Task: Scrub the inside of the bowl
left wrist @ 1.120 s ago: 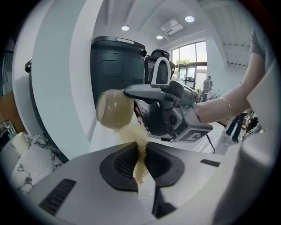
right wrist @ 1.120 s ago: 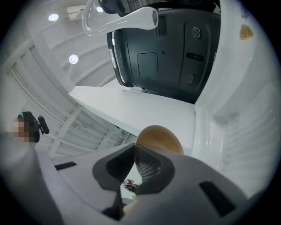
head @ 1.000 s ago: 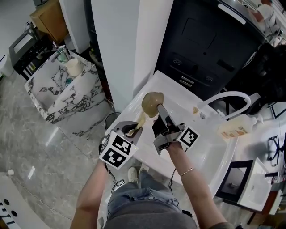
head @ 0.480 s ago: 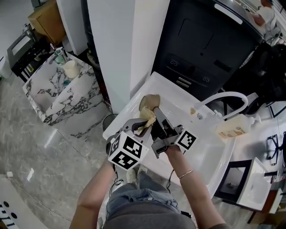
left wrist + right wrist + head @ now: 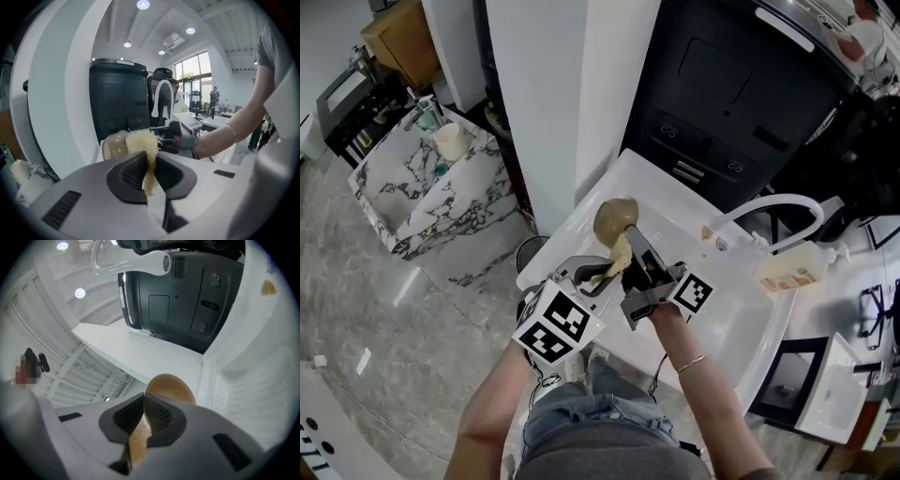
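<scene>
The right tool (image 5: 632, 232) is clamped shut on the rim of the bowl (image 5: 616, 217); in the right gripper view its pads pinch the tan wall of the bowl (image 5: 171, 386), which rises from 12 to 1 o'clock of the right tool (image 5: 143, 403); the bowl is held tilted over the white surface (image 5: 574, 228), beside the sink (image 5: 741, 323). The left tool (image 5: 598, 278) sits at 7 o'clock of the bowl, closed on a pale yellow scrubber (image 5: 616, 258); in the left gripper view the scrubber (image 5: 143, 143) is squeezed between the pads of the left tool (image 5: 150, 163) and fans out above them at 12 o'clock; its frayed end overlaps the bowl (image 5: 114, 146), which shows at 10 o'clock of it; whether it touches the inside I cannot tell. A white faucet (image 5: 776, 202) arches at 3 o'clock of the bowl; a black cabinet (image 5: 741, 94) stands at 1 o'clock.
</scene>
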Demonstrator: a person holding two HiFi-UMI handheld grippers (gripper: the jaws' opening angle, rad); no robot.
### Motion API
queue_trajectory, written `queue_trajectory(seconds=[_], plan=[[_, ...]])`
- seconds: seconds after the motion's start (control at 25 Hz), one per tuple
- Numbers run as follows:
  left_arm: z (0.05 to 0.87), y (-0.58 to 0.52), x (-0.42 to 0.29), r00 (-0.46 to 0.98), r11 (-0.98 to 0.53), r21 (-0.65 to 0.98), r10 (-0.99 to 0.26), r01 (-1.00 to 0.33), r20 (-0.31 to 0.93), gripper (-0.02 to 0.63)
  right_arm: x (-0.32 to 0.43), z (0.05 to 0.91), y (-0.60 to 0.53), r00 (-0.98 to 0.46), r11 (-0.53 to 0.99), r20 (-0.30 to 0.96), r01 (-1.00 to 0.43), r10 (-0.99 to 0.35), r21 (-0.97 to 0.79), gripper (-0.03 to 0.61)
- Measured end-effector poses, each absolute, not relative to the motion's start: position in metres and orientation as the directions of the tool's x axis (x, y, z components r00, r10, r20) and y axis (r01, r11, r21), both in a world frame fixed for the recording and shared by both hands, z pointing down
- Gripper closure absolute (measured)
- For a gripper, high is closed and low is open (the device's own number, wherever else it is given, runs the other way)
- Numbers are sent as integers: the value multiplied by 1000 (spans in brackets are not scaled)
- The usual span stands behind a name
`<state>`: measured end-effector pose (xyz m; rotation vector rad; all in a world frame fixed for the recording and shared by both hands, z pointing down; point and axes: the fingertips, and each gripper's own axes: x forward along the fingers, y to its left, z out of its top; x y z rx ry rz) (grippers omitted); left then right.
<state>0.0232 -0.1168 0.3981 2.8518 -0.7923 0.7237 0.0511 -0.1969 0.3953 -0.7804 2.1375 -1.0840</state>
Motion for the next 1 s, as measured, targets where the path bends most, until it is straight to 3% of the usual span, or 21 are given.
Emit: queue_trajectory(seconds=[0.28, 1.0], plan=[[380, -155, -11, 651, -757, -103, -615, -645, 445, 568, 43, 394, -195, -657, 502, -247, -231, -712, -834, 557], [391, -116, 32, 810, -876, 72, -406, -476, 424, 568, 49, 397, -197, -647, 492, -262, -202, -716, -847, 557]])
